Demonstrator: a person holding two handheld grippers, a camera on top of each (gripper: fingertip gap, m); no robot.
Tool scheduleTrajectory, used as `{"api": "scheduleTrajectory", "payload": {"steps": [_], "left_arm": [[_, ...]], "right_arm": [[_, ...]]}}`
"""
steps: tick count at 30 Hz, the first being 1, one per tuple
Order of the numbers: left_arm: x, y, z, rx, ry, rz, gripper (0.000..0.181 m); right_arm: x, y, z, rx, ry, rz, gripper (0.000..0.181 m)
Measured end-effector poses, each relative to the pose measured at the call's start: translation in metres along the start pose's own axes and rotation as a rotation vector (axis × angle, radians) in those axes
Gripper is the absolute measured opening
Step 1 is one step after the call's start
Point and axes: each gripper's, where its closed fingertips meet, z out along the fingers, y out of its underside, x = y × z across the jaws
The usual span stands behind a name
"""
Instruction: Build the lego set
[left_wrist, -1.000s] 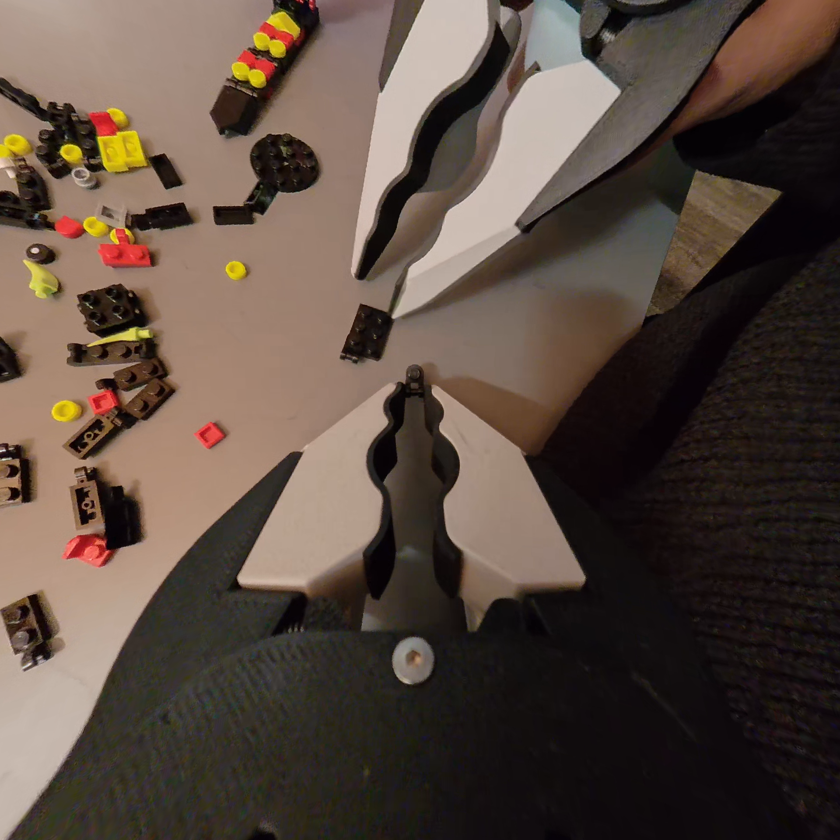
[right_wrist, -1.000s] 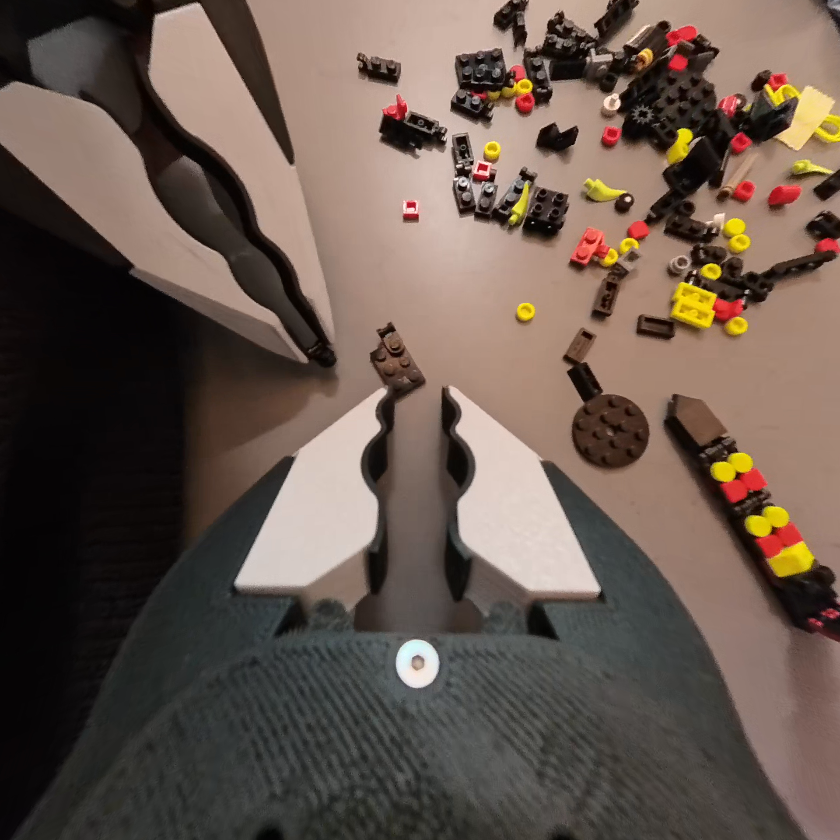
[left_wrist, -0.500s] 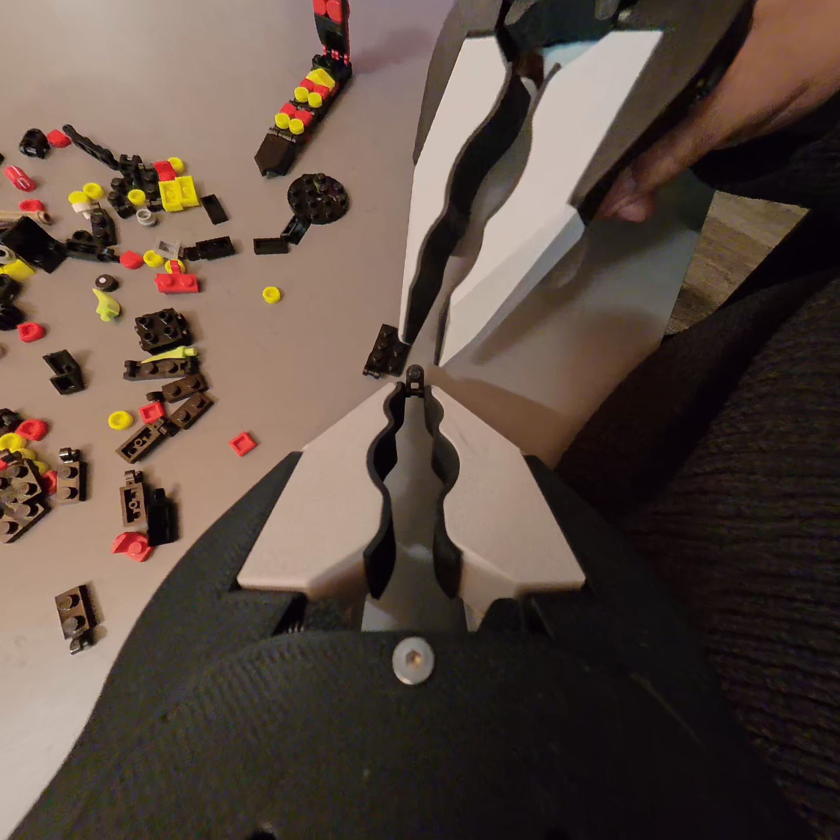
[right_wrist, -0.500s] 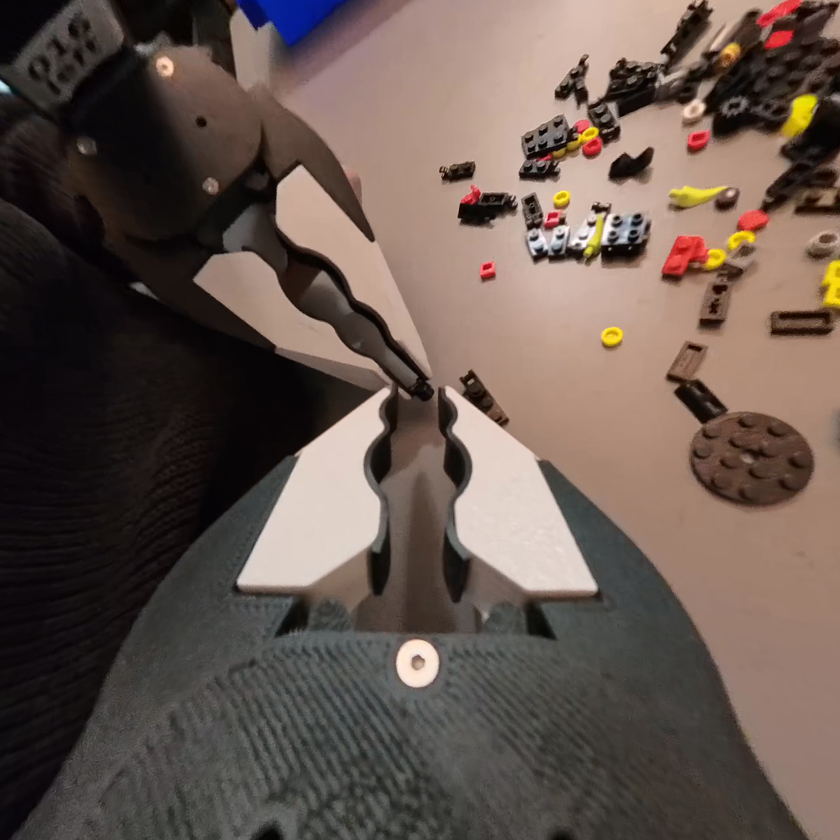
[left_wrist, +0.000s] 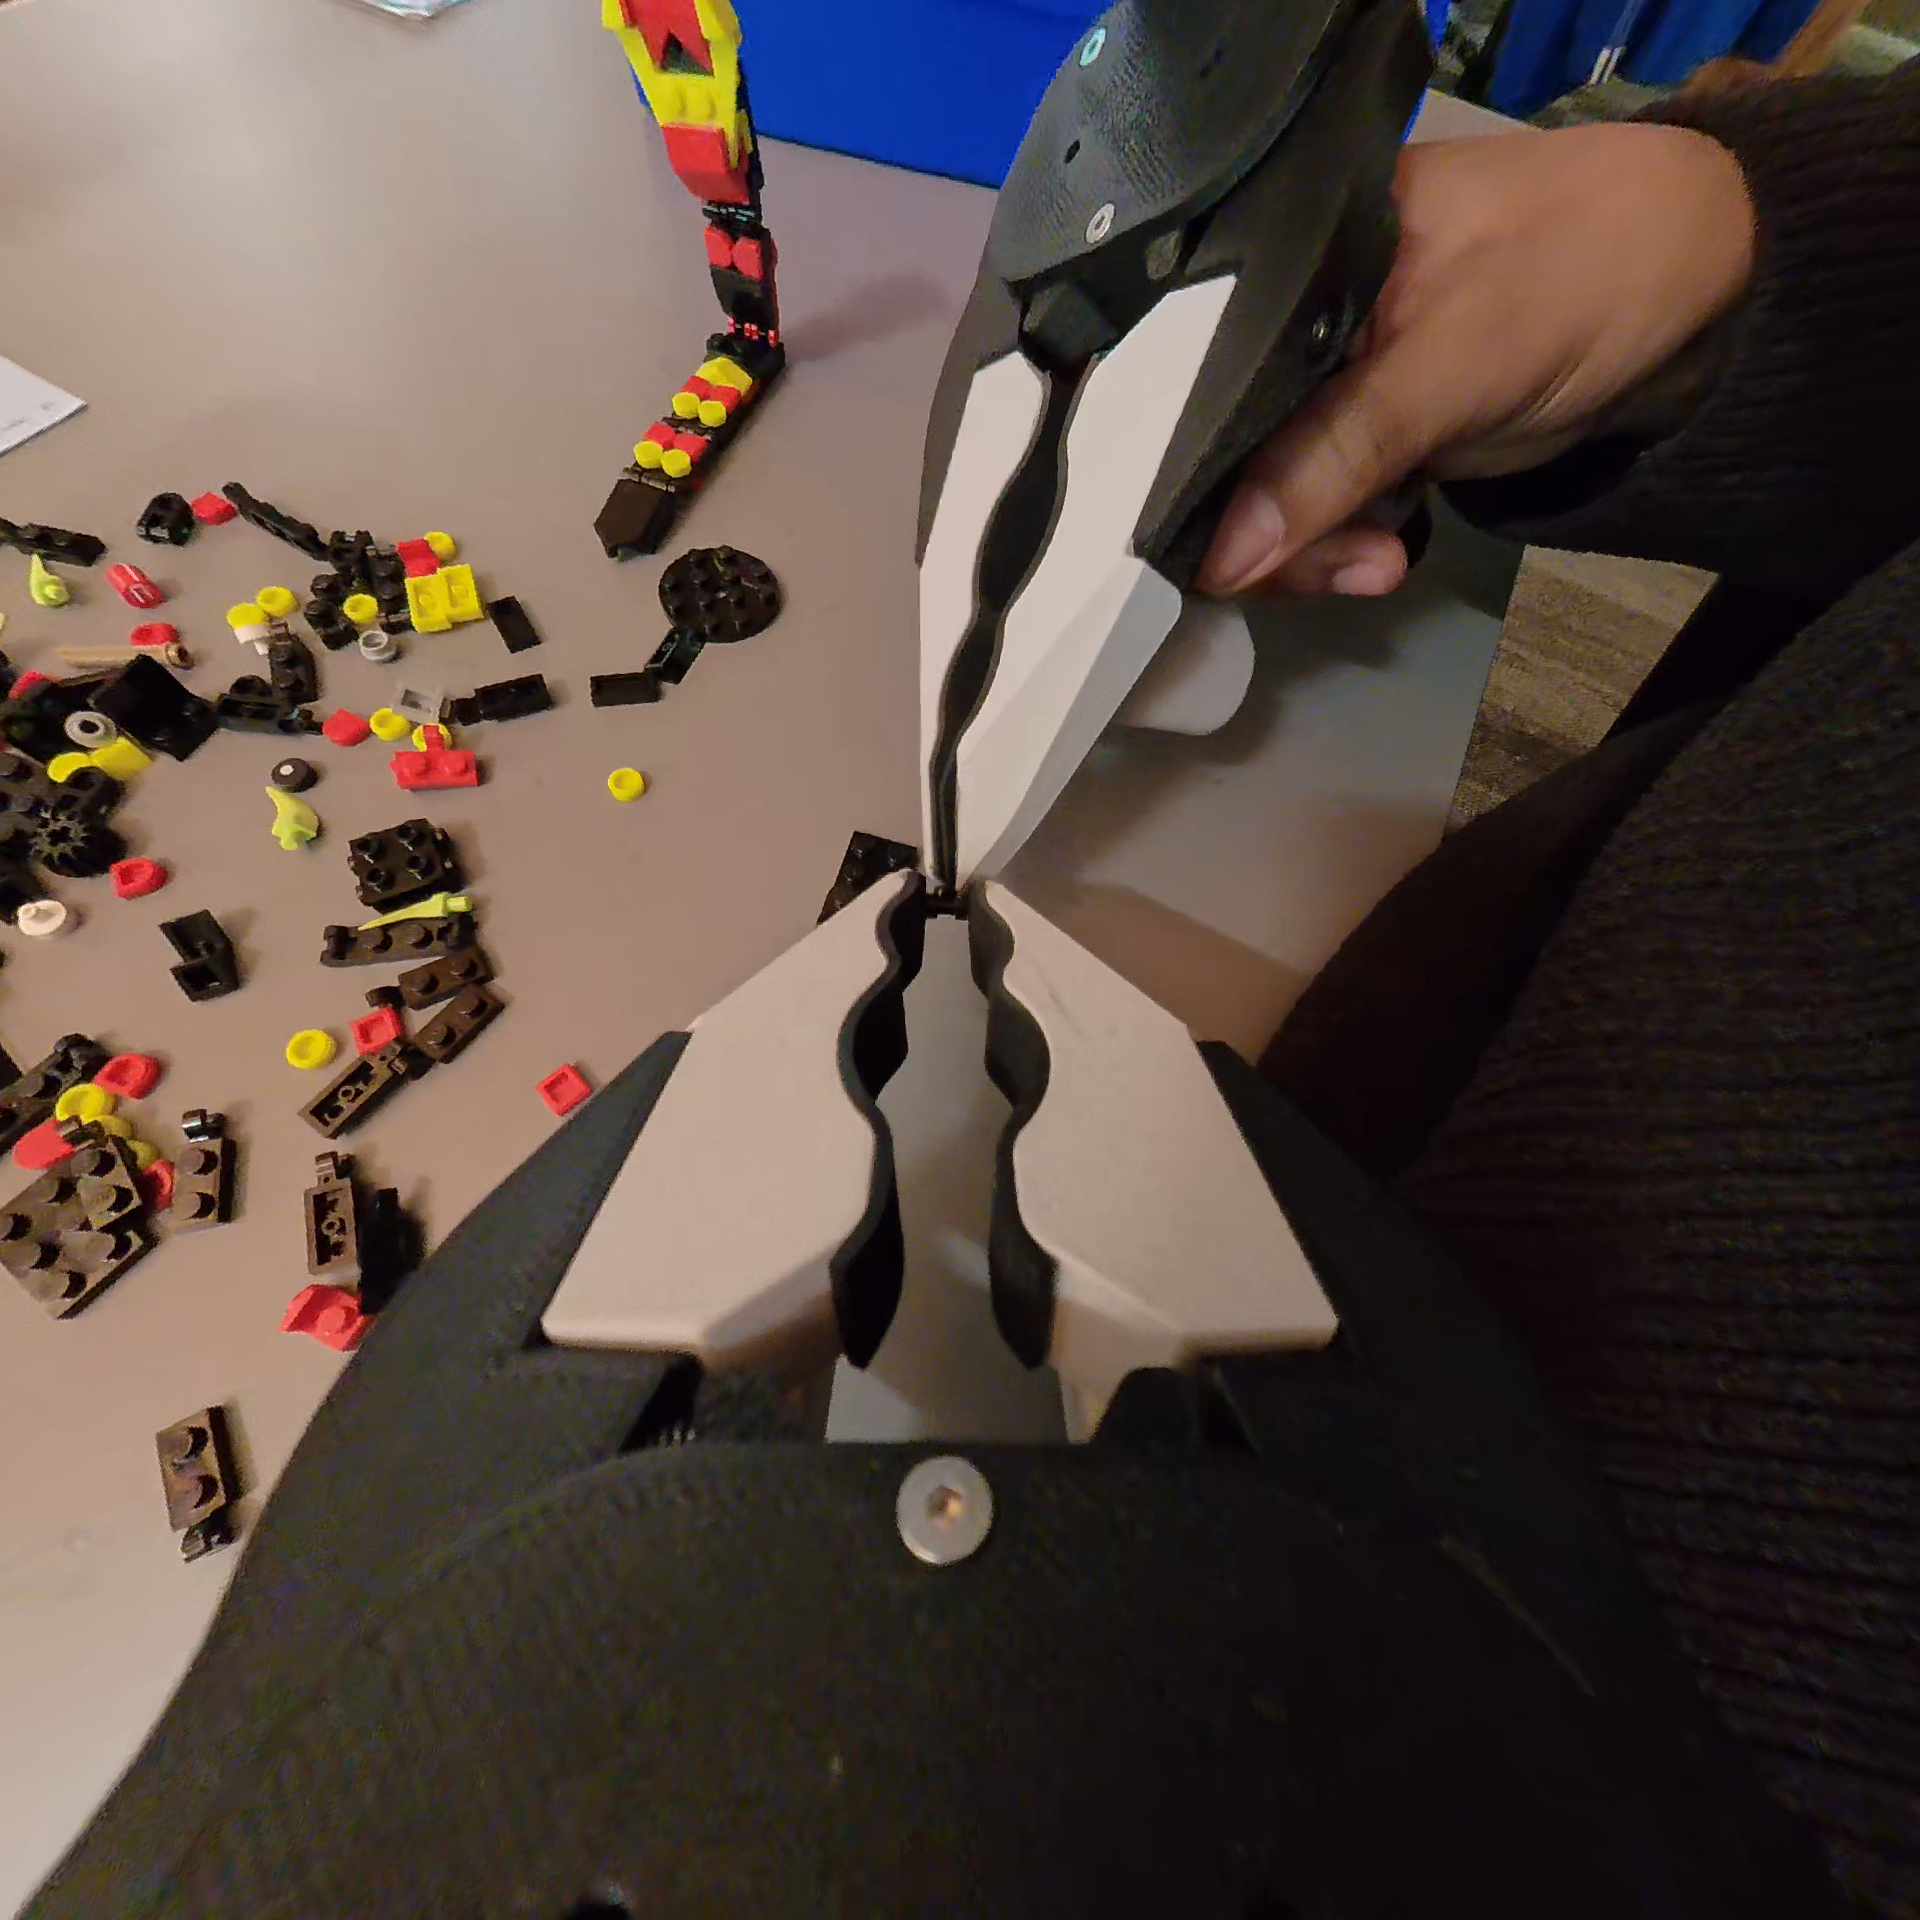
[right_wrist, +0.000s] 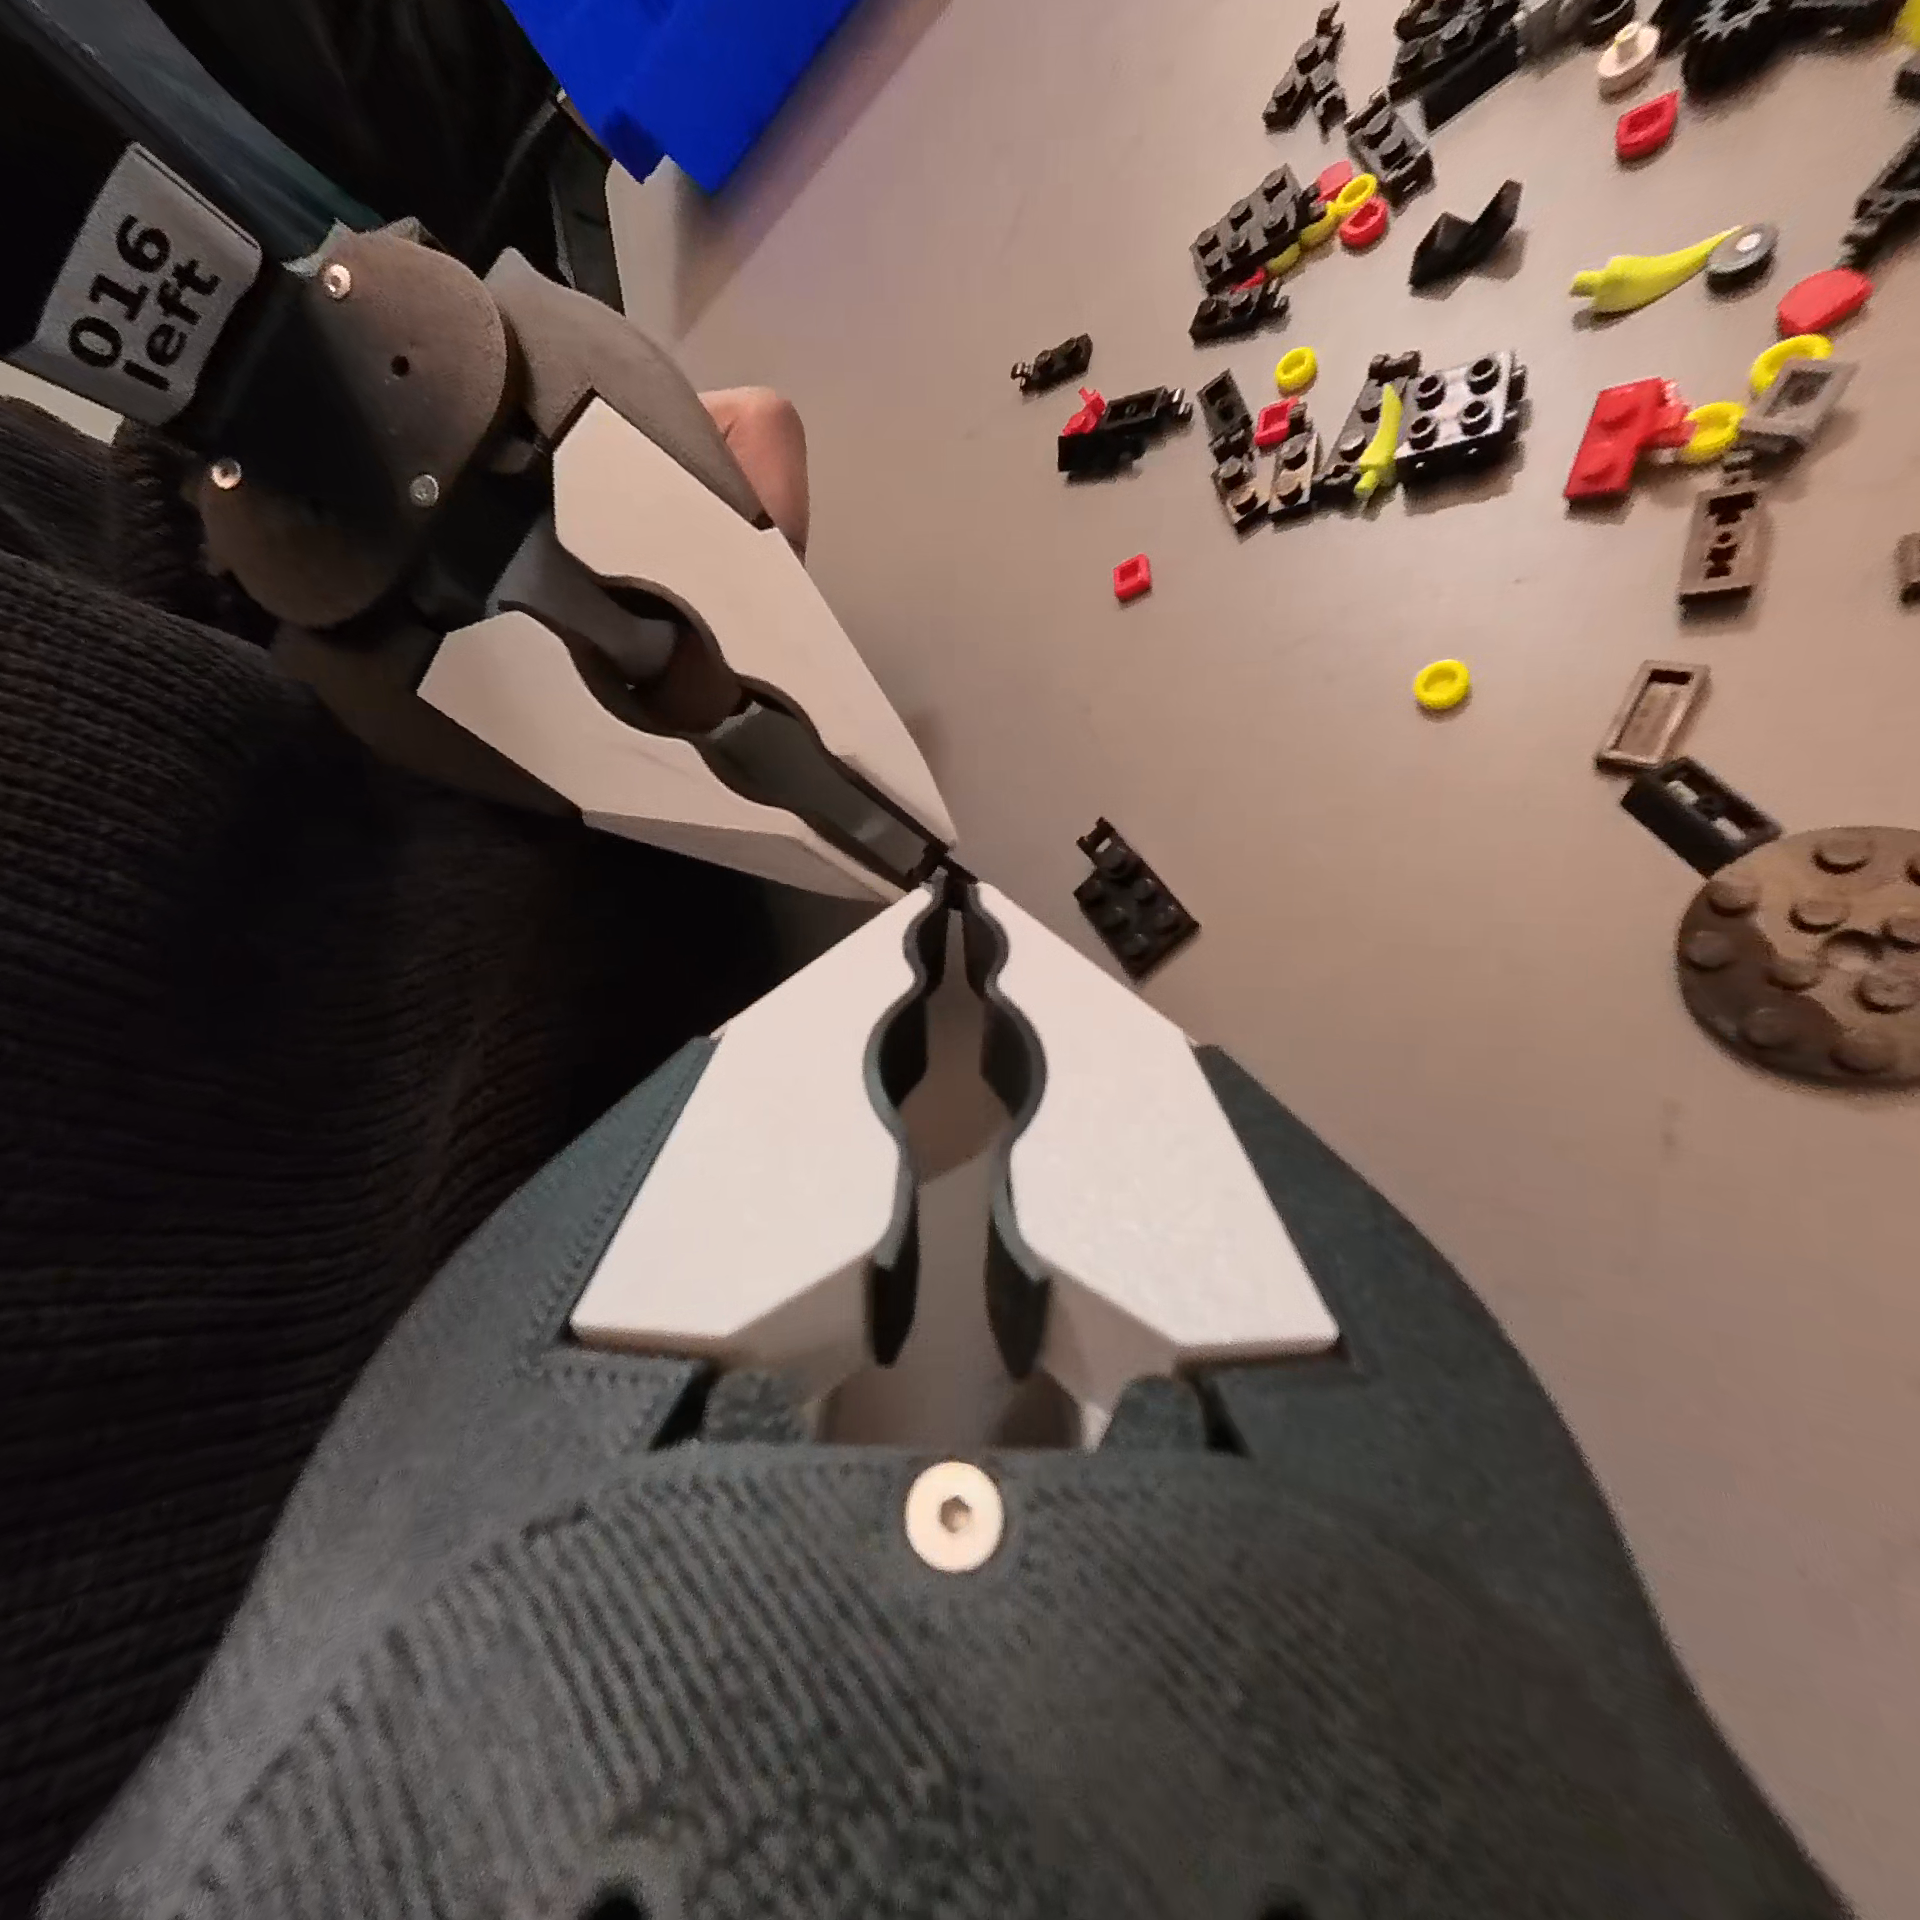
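Observation:
My left gripper (left_wrist: 943, 902) is shut on a tiny black lego piece (left_wrist: 943, 906) held at its fingertips above the table's near edge. My right gripper (right_wrist: 948, 889) meets it tip to tip and is shut on the same small piece (right_wrist: 943, 871). In the left wrist view the right gripper (left_wrist: 940, 868) comes down from above, held by a hand (left_wrist: 1507, 343). In the right wrist view the left gripper (right_wrist: 928, 854) comes in from the upper left. A black plate with a clip (left_wrist: 864, 864) lies on the table just beside the tips, and shows in the right wrist view too (right_wrist: 1135, 914).
A long black, red and yellow build (left_wrist: 717, 312) lies at the back, with a round black plate (left_wrist: 719, 594) near it. Several loose pieces (left_wrist: 312, 831) are scattered on the left. A blue bin (left_wrist: 883, 73) stands behind. The table edge (left_wrist: 1475, 727) and a dark knit lap are on the right. Only a small space, under 4 cm, lies between the two pairs of fingers.
The right gripper rose from beside the black plate, swung up to the left gripper's tips and closed from open onto the small piece. The left gripper kept its hold.

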Motion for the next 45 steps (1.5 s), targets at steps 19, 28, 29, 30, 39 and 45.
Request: {"api": "scheduleTrajectory", "payload": {"steps": [19, 28, 29, 30, 39, 45], "left_arm": [[0.006, -0.012, -0.02, 0.083, 0.403, -0.448, 0.0], [0.013, -0.004, -0.015, 0.027, 0.424, -0.445, 0.0], [0.014, -0.004, -0.014, 0.022, 0.426, -0.448, 0.0], [0.013, -0.002, -0.013, 0.014, 0.417, -0.45, 0.0], [-0.045, 0.007, -0.026, 0.017, 0.151, -0.39, 0.0], [-0.032, 0.024, -0.044, -0.072, 0.24, -0.258, 0.0]], "right_arm": [[-0.02, -0.006, -0.001, -0.002, 0.058, -0.401, 0.013], [-0.015, -0.005, -0.001, -0.01, 0.098, -0.412, 0.002], [-0.014, -0.004, -0.001, -0.015, 0.1, -0.411, 0.002], [-0.012, -0.003, 0.0, -0.024, 0.11, -0.41, 0.002], [0.0, -0.006, -0.007, -0.017, 0.161, -0.375, 0.003], [0.001, 0.001, 0.0, -0.063, 0.181, -0.407, 0.004]]}}
